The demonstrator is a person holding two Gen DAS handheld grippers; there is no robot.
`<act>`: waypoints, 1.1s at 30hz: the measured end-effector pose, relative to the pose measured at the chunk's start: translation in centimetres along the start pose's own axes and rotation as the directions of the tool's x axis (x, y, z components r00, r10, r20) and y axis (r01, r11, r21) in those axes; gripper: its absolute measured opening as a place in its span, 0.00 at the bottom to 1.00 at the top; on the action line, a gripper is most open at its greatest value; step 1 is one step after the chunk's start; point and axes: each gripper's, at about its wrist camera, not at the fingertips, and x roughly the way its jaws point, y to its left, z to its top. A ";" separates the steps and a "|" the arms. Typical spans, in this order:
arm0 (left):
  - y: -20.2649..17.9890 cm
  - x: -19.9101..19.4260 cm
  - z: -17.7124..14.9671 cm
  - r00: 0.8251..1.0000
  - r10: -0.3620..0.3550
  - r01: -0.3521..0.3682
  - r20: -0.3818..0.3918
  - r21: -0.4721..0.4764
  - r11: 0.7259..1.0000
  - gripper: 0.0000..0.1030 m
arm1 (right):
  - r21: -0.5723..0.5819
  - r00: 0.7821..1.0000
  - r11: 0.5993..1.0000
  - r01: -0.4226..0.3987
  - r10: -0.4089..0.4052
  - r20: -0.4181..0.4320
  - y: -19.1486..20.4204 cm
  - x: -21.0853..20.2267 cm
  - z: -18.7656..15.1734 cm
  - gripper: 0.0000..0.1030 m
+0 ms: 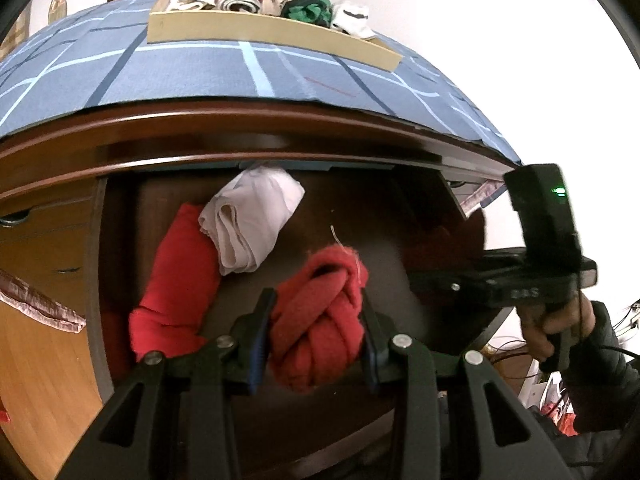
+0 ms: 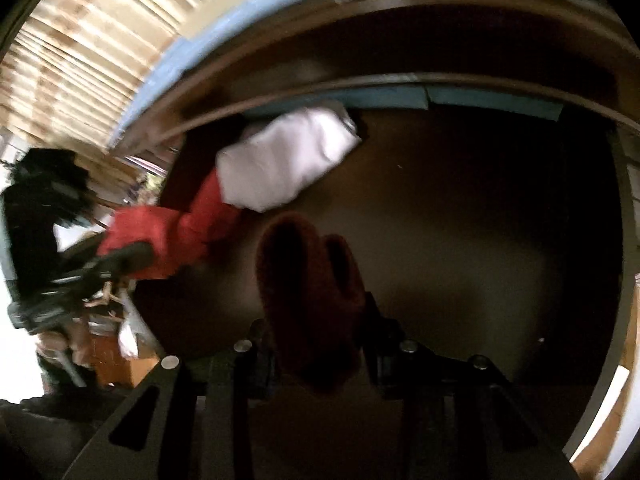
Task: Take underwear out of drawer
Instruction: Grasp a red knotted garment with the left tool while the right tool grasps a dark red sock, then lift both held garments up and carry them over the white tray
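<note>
Left wrist view shows my left gripper (image 1: 316, 332) clenched on a red roll (image 1: 316, 320) above the drawer (image 1: 400, 220), its length pointing away along the fingers, while my right gripper (image 2: 316, 344) clamps a darker red bundle (image 2: 308, 292) likewise.

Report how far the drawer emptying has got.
Looks done: several rolled garments sit in the wooden tray on top. In hand: the left tool grips a red knotted roll; the right tool seems shut on a dark red roll. Left: a white roll and a red garment lie in the drawer.
</note>
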 end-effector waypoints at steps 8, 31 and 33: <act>-1.5 -0.7 0.8 0.995 0.071 -0.074 0.066 0.043 0.996 0.36 | -0.061 0.995 0.998 0.027 -0.020 0.102 2.6 -3.4 -1.1 0.35; -3.8 -2.2 5.4 0.982 0.036 -0.054 0.186 0.092 0.994 0.36 | -0.077 0.918 0.995 0.056 -0.021 0.397 7.8 -8.5 1.1 0.35; -3.7 -2.0 5.9 0.979 0.047 -0.065 0.197 0.085 0.994 0.36 | -0.071 0.903 0.996 0.056 -0.020 0.428 8.0 -8.8 1.5 0.35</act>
